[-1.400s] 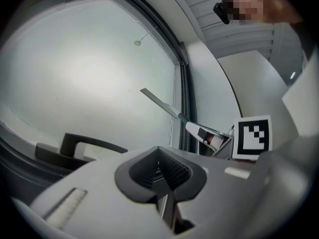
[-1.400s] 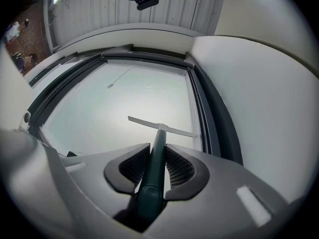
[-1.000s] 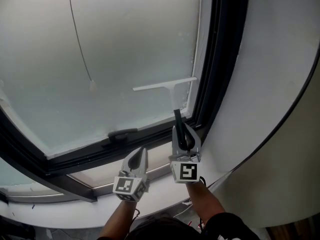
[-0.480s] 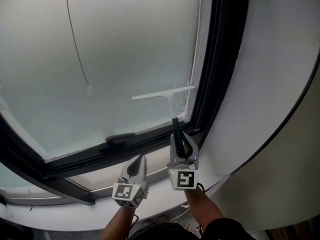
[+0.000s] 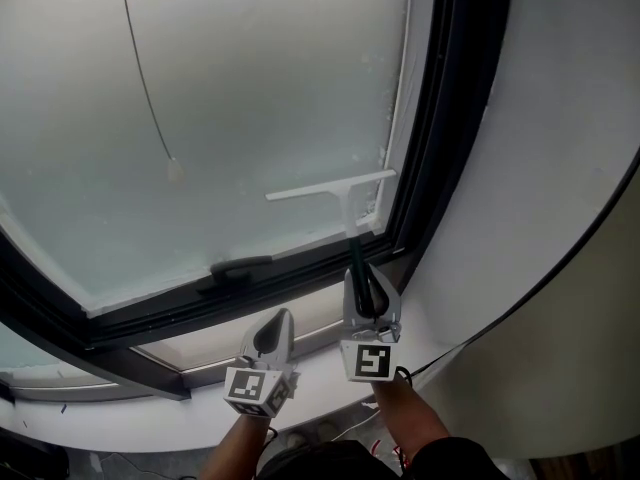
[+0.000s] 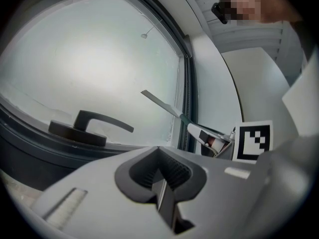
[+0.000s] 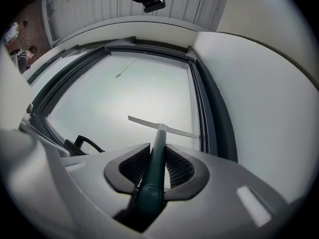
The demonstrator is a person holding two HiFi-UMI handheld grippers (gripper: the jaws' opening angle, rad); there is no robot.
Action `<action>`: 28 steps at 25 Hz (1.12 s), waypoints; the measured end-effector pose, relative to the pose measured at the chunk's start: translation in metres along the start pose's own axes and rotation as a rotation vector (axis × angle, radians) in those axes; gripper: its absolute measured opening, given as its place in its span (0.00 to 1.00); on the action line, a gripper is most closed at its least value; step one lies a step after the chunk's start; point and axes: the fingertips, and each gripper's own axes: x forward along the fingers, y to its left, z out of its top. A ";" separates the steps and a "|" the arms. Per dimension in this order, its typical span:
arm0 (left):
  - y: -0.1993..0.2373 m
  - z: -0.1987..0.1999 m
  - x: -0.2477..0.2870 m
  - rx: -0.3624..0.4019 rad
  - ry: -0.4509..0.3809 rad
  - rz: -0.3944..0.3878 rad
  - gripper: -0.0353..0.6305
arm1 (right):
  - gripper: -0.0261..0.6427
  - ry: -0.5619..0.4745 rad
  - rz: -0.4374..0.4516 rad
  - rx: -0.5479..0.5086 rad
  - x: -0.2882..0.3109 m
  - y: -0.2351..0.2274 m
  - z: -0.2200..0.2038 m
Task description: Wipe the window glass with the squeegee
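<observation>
right claw (image 5: pixel 360 278) reaches up, clamped on the squeegee (image 5: pixel 335 188) handle; left claw (image 5: pixel 277 321) closed, empty, lower.

One squeegee (image 5: pixel 335 190), two grippers (image 5: pixel 281 315) (image 5: pixel 361 271), one handle (image 5: pixel 242 265), perhaps one cord (image 5: pixel 142 73)

Squeegee (image 5: pixel 333 187) lies against window glass (image 5: pixel 250 98) near its lower right corner, right of window handle (image 5: pixel 240 266). Its shaft sits in right claw (image 5: pixel 362 276); left claw (image 5: pixel 280 316) is to the left, below the handle.
</observation>
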 end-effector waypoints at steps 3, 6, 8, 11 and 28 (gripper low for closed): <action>0.000 -0.004 -0.002 0.001 0.012 0.003 0.05 | 0.19 0.005 0.005 -0.010 -0.003 0.001 -0.004; -0.001 -0.009 -0.003 0.001 0.020 0.006 0.05 | 0.19 0.014 0.008 -0.010 -0.006 0.003 -0.009; -0.002 -0.011 -0.004 -0.001 0.024 0.007 0.05 | 0.19 0.015 0.010 -0.006 -0.008 0.004 -0.011; 0.000 -0.016 -0.006 -0.005 0.034 0.011 0.05 | 0.19 0.027 0.006 -0.006 -0.011 0.006 -0.018; 0.003 -0.051 -0.016 -0.049 0.103 0.043 0.05 | 0.19 0.095 0.026 -0.028 -0.025 0.012 -0.046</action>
